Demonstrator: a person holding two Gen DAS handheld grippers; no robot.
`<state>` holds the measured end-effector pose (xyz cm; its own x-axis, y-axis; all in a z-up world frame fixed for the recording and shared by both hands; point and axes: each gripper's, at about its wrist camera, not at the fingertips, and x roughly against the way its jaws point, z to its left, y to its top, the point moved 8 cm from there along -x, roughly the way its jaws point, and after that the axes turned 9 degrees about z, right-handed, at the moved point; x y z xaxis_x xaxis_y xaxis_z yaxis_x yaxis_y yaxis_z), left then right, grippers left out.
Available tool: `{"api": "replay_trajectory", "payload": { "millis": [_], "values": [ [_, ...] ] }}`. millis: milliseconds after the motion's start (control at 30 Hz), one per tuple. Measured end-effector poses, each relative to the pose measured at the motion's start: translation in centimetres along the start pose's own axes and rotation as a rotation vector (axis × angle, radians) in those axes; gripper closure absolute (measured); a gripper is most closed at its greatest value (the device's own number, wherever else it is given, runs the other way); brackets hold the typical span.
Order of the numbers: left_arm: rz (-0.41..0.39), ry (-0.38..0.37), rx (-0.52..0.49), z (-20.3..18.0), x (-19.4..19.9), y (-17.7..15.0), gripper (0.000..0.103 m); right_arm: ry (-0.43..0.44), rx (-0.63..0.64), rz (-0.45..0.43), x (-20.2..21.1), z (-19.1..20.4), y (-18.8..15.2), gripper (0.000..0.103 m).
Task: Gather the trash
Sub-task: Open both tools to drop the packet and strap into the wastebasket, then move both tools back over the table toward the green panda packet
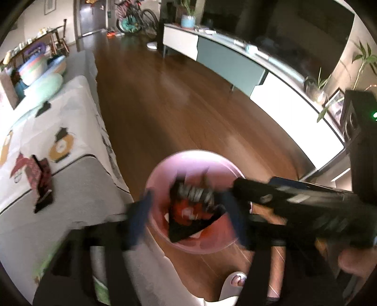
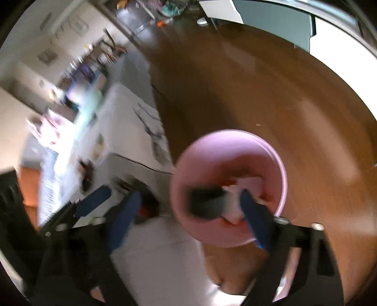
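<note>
Home living room, sofa [image 1: 77, 188], TV cabinet [image 1: 226, 61] (bicycle [image 1: 139, 18] behind)

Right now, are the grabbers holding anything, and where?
Nothing looks held. The left gripper and right gripper are both open above the pink bin; the wrapper sits loose inside, though it's blurry.

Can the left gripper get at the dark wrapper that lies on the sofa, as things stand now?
Probably yes. The left gripper is open above the pink bin, and nothing stands between it and the dark wrapper on the sofa. It would need to swing left.
</note>
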<state>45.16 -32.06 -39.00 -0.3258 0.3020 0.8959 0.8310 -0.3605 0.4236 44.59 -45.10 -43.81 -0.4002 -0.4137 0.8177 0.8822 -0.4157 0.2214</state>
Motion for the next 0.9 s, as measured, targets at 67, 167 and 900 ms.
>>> {"api": "replay_trajectory", "payload": {
  "millis": [67, 167, 900],
  "values": [
    [-0.021, 0.029, -0.004, 0.8, 1.1, -0.2, 0.022, -0.013, 0.022, -0.011, 0.2, 0.5, 0.0, 0.011],
    [-0.035, 0.06, 0.004, 2.3, 3.1, -0.8, 0.022, -0.004, 0.06, 0.002, 0.0, 2.3, -0.3, 0.011],
    [-0.217, 0.191, 0.214, 12.7, 23.7, -17.1, 0.013, 0.106, 0.448, -0.322, 9.6, 21.0, -12.2, 0.005]
  ]
}}
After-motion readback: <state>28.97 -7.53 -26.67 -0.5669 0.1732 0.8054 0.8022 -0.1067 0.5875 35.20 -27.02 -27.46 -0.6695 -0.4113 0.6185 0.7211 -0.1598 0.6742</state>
